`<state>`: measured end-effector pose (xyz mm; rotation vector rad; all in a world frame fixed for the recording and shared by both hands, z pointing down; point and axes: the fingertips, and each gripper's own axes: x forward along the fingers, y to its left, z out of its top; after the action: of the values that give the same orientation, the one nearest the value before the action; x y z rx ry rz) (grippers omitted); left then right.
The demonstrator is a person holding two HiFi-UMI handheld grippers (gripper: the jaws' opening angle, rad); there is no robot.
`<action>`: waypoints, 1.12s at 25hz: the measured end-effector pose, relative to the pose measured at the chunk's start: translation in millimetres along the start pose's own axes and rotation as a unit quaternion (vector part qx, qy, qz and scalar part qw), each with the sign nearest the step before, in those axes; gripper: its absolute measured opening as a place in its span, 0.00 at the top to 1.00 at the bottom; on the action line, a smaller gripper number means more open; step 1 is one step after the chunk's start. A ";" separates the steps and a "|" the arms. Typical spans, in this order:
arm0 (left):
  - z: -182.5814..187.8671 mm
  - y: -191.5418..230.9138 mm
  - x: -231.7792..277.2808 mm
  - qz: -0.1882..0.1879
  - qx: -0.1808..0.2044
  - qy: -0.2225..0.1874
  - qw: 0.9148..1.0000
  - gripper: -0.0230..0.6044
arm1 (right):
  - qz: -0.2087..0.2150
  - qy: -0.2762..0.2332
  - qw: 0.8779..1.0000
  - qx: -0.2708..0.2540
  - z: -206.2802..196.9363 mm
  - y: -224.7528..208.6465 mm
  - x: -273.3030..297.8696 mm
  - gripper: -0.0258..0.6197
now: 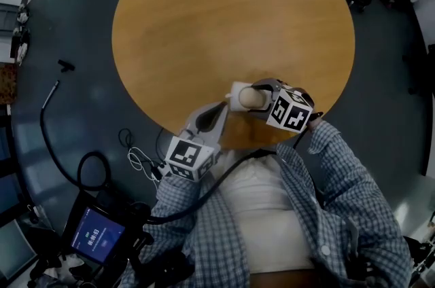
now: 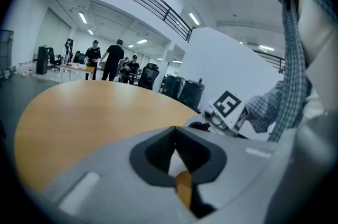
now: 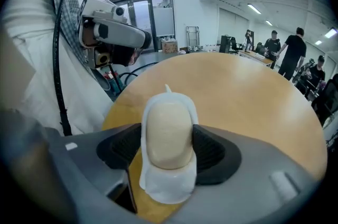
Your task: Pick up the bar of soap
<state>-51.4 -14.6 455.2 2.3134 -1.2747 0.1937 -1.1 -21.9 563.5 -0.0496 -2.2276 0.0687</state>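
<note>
soap [image 3: 168, 130]: beige, rounded bar, smooth; lies in white dish [image 3: 165, 191], lower centre of head view, near edge of round wooden counter [image 1: 231, 15] | right gripper [image 3: 168, 149]: fingers spread, straddling soap and dish | left gripper [image 2: 176, 157]: fingers closed together

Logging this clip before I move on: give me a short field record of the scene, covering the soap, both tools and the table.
surface: round wooden table
soap: beige bar on a white tray, near the table's edge
right tool: open, jaws either side of the soap
left tool: shut, empty, tip near the tray
pickup: not yet done; soap appears to rest on the table
</note>
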 end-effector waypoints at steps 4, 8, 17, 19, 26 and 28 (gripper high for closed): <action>0.8 4.5 -1.8 0.007 -0.010 -0.005 1.000 0.97 | 0.007 0.005 1.000 0.001 2.2 3.6 0.9 0.51; 3.0 4.7 -1.3 0.006 -0.010 -0.009 1.000 0.97 | -0.001 -0.010 1.000 0.021 6.5 5.5 -1.8 0.54; 12.8 1.6 -0.2 -0.007 -0.009 -0.024 1.000 0.97 | -0.069 -0.184 0.960 0.202 25.9 -13.1 -48.2 0.54; 15.7 0.3 -0.9 -0.012 -0.011 -0.030 0.999 0.97 | -0.086 -0.251 0.931 0.252 38.5 -16.3 -69.4 0.54; 21.5 -4.3 1.4 -0.027 -0.007 -0.033 0.999 0.97 | -0.086 -0.418 0.821 0.380 62.0 -20.1 -121.5 0.54; 21.6 -6.2 3.3 -0.031 -0.006 -0.032 0.999 0.97 | -0.082 -0.436 0.801 0.402 60.5 -19.8 -125.0 0.54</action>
<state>-46.8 -24.8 435.5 2.3637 -1.2285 0.0918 27.2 -51.1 429.3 0.7871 -2.8826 1.1357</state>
